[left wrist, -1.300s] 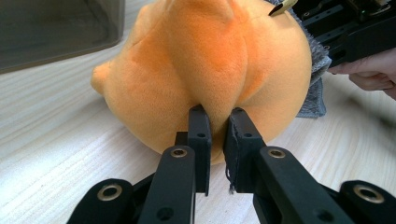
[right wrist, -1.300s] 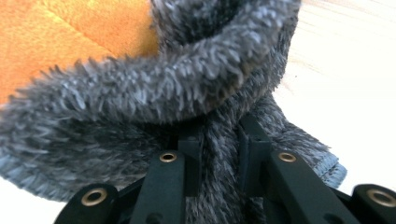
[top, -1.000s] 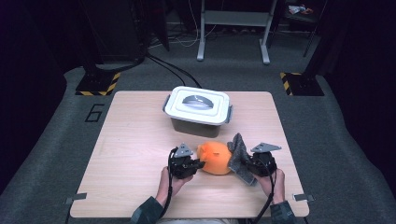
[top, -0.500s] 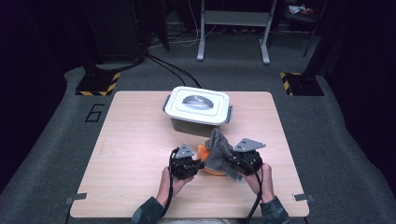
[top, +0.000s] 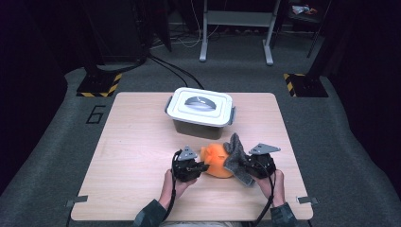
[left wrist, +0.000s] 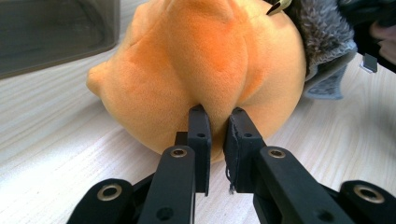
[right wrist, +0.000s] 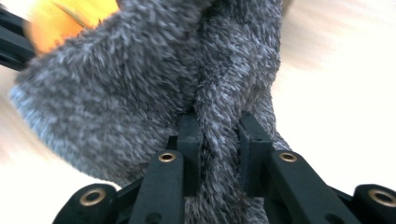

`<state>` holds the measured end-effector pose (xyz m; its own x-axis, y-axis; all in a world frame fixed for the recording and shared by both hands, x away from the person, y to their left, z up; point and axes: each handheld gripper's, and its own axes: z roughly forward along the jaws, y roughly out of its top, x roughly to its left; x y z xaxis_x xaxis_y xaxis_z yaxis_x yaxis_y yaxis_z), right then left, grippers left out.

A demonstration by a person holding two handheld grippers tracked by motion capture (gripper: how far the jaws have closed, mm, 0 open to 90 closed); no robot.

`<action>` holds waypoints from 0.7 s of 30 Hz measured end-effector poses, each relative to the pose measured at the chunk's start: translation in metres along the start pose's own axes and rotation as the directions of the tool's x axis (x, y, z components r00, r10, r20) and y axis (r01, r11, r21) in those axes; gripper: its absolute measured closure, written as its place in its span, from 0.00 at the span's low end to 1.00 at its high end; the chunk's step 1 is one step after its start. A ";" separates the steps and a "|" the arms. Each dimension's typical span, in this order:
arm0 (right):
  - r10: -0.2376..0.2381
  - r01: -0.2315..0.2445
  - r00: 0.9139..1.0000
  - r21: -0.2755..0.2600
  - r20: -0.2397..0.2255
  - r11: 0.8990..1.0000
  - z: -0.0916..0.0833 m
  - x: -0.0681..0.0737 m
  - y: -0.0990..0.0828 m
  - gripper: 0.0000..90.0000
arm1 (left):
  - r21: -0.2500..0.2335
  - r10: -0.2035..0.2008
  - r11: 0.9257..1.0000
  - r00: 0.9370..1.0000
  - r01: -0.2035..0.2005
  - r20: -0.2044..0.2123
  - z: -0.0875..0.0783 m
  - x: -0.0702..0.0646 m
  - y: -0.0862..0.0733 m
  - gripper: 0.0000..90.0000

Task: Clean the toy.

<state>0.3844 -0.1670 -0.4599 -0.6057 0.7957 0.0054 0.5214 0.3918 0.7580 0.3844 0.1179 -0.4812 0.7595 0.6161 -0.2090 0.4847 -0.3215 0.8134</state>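
- Since the earlier frames the grey cloth point(top: 236, 153) has swung from over the orange plush point(top: 216, 161) back to that toy's right side, and the right gripper point(top: 248, 165) has shifted rightward with it; the left gripper point(top: 195, 168) sits where it was.
- Plush: it lies on the table point(top: 132, 156), lower centre of the high view, between the two grippers and just below the box point(top: 201, 112).
- Left gripper's jaws are pressed together on a fold of the plush's orange fabric point(left wrist: 217, 100), steadying it.
- Right gripper's jaws pinch a bunched ridge of the cloth point(right wrist: 217, 126), which stands up and touches the plush's right flank.
- Progress, as a judgement: the work looks like wiping the plush with the cloth; it appears to be mid-stroke, and nothing shows how much is left.
- The box has its white lid point(top: 201, 103) on and stands untouched.
- Count: one plush, one cloth, one lidded box, two grippers, one table.
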 end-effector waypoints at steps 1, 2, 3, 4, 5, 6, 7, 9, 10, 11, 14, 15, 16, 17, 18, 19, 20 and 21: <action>0.020 -0.021 1.000 0.020 0.008 1.000 0.005 -0.006 -0.007 0.82 | 0.000 0.000 1.000 1.000 0.000 0.001 0.000 0.000 0.000 0.90; 0.020 -0.021 1.000 0.020 0.008 1.000 0.005 -0.006 -0.007 0.82 | -0.001 -0.001 1.000 1.000 0.001 0.001 0.000 0.000 0.000 0.90; 0.044 -0.044 0.999 0.041 0.010 0.998 0.012 -0.011 -0.014 0.82 | 0.002 0.000 1.000 1.000 0.000 0.003 0.000 0.001 0.000 0.90; 0.044 -0.044 0.999 0.041 0.010 0.998 0.012 -0.011 -0.014 0.82 | 0.002 0.000 1.000 1.000 0.000 0.003 0.000 0.001 0.000 0.90; 0.052 -0.054 0.998 0.066 0.024 0.996 0.018 -0.014 -0.019 0.82 | 0.001 -0.002 1.000 1.000 0.002 0.002 0.000 0.001 0.000 0.90; 0.052 -0.054 0.998 0.066 0.024 0.996 0.018 -0.014 -0.019 0.82 | 0.001 -0.004 1.000 1.000 0.004 0.002 0.000 0.001 0.000 0.90; 0.054 -0.056 0.998 0.092 0.029 0.994 0.025 -0.016 -0.024 0.82 | 0.003 -0.001 1.000 1.000 0.001 0.002 0.000 0.001 0.000 0.90; 0.067 -0.070 0.997 0.113 0.025 0.991 0.031 -0.018 -0.028 0.82 | 0.006 -0.002 1.000 1.000 0.002 0.002 -0.001 0.001 -0.001 0.90; 0.073 -0.074 0.997 0.117 0.019 0.990 0.032 -0.019 -0.029 0.82 | 0.004 0.000 1.000 1.000 0.000 -0.002 -0.001 0.001 -0.001 0.90; 0.073 -0.074 0.997 0.117 0.019 0.990 0.032 -0.019 -0.029 0.82 | 0.004 0.000 1.000 1.000 0.000 -0.002 -0.001 0.001 -0.001 0.90; 0.070 -0.073 0.997 0.114 0.035 0.991 0.024 -0.022 -0.025 0.82 | 0.009 -0.003 1.000 1.000 0.003 -0.008 -0.001 0.002 -0.001 0.90; 0.070 -0.074 0.997 0.104 0.040 0.992 0.020 -0.021 -0.024 0.82 | 0.009 -0.003 1.000 1.000 0.003 -0.008 -0.001 0.002 -0.001 0.90; 0.070 -0.074 0.997 0.104 0.040 0.992 0.020 -0.021 -0.024 0.82 | 0.011 -0.007 1.000 1.000 0.007 -0.003 -0.001 0.002 -0.001 0.90; 0.052 -0.055 0.998 0.081 0.042 0.995 0.008 -0.022 -0.020 0.82 | 0.009 -0.010 1.000 1.000 0.010 -0.004 0.000 0.002 -0.002 0.90; 0.052 -0.055 0.998 0.081 0.042 0.995 0.008 -0.022 -0.020 0.82 | 0.013 -0.004 1.000 1.000 0.004 -0.005 0.000 0.002 -0.002 0.90; 0.058 -0.061 0.998 0.070 0.040 0.996 0.003 -0.020 -0.017 0.82 | 0.015 -0.002 1.000 1.000 0.002 -0.004 -0.001 0.002 -0.002 0.90; 0.053 -0.055 0.998 0.058 0.040 0.997 -0.003 -0.019 -0.014 0.82 | 0.015 -0.003 1.000 1.000 0.003 -0.005 -0.001 0.002 -0.002 0.90; 0.045 -0.046 0.998 0.030 0.041 0.999 -0.007 -0.017 -0.011 0.82 | 0.016 -0.005 1.000 1.000 0.006 -0.004 -0.001 0.002 -0.002 0.90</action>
<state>0.3844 -0.1885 -0.4638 -0.5567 0.8307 0.0126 0.5664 0.3684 0.7372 0.3845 0.1203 -0.4829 0.7550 0.6208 -0.2112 0.4957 -0.3294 0.8036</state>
